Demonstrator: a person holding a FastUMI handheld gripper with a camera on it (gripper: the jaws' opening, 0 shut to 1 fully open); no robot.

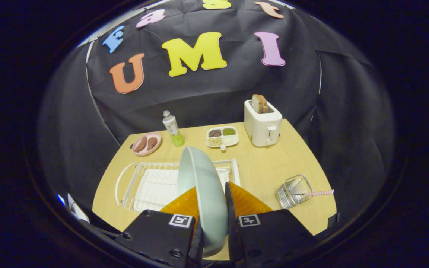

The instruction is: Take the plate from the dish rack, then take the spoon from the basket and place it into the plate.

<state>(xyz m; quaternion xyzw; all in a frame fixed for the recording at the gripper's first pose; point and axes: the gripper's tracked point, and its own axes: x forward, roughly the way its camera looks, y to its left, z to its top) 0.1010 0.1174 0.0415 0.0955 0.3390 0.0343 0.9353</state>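
Both fingers of the gripper (pixel 212 208) squeeze one pale plate (pixel 203 186) on its edge, held up over one white dish rack (pixel 145 182). One wire basket (pixel 292 190) sits off to the right with one spoon (pixel 317 193) (pink striped handle) poking out. One toaster (pixel 262 124) holds two bread slices.

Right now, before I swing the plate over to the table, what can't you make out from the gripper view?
- Plate, held on edge between the fingers of the gripper: its lower rim is hidden behind the finger bodies.
- Dish rack: its middle and right part sit behind the plate.
- Spoon in the wire basket: only the handle sticks out; the bowl end is lost in the wires, too small to tell.
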